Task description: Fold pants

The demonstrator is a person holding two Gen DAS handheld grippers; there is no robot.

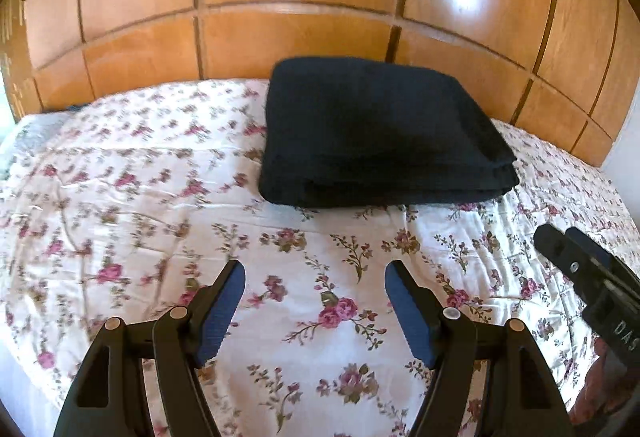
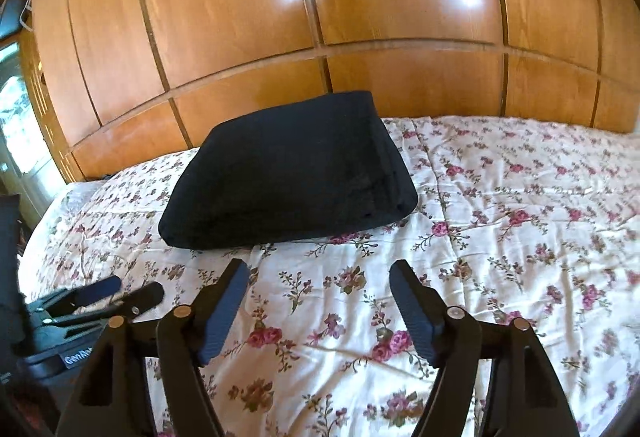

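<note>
The bed [image 1: 120, 197] fills both views, its floral bedspread running back to a glossy wooden panel wall [image 1: 300, 29]. On it, far side against that wood, sit the pants [image 1: 380, 133]: a dark, thick, squared-off stack, several layers showing along the near edge, so the folding looks all but done. My read is that this is soft, heavy-ish cloth, limp, not slippery, nothing to break; any further lift wants a pinch through all the layers at the two near corners, or the stack slumps apart.

Now the tools. The left gripper [image 1: 314, 313] hangs over bare bedspread short of the stack, jaws wide apart, nothing between them. The right gripper [image 2: 320, 313] is the same, spread and empty.

Views differ nicely. The left camera shows the stack's right layered edge, with the other tool poking in at lower right. The right camera gives the rounded near fold, a bright window [image 2: 16, 109] at far left, and the left tool from the side.
</note>
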